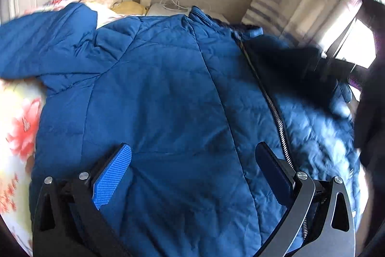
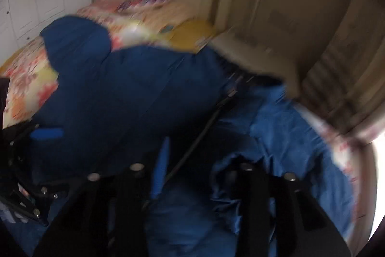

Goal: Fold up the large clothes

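A blue quilted down jacket [image 1: 168,93] lies spread front-up on the bed's floral bedspread [image 1: 16,117], its zipper [image 1: 276,110] running down the middle, likely flattened for folding. The left hand-held gripper [image 1: 192,175] hovers over the jacket's lower panel left of the zipper, released, nothing between its pads. The right hand-held gripper [image 2: 204,175] is badly blurred right of the zipper; its fingers appear parted, but whether they grasp fabric I cannot tell.
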`<control>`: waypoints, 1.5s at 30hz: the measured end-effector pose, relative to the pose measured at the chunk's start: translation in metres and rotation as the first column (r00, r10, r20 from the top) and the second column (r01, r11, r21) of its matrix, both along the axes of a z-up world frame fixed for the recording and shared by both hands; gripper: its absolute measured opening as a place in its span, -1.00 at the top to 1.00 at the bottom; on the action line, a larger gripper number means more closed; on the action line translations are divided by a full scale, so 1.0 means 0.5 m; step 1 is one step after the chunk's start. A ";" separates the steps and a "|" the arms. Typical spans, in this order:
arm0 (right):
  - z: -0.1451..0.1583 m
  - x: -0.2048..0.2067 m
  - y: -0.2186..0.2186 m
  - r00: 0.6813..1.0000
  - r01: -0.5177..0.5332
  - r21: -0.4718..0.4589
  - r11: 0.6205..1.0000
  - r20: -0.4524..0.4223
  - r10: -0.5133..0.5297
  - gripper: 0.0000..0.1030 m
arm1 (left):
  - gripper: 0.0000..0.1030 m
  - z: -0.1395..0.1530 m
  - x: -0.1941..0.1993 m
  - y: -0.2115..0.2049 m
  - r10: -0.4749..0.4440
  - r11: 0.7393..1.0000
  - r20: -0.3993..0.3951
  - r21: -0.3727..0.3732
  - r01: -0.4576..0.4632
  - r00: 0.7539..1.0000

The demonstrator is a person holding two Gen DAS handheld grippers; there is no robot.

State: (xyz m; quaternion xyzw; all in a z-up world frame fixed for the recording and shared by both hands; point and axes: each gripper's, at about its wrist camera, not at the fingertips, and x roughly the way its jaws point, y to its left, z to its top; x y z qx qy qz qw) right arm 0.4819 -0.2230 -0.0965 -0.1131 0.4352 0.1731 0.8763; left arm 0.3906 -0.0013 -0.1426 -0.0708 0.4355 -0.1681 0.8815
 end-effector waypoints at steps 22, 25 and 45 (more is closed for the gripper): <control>-0.070 -0.480 -0.382 0.893 0.429 0.385 0.817 -0.043 -0.449 -0.40 | -0.89 0.111 0.002 -0.670 -0.616 0.732 0.151 0.473 0.491 0.773; -0.073 -0.472 -0.372 0.897 0.424 0.341 0.839 -0.028 -0.442 -0.40 | -0.55 0.069 0.031 -0.720 -0.636 0.691 0.060 0.489 0.533 0.769; -0.012 -0.421 -0.361 0.876 0.443 0.211 0.871 0.104 -0.471 -0.40 | 0.38 0.048 0.069 0.242 0.203 0.858 -0.076 -0.468 -0.214 0.976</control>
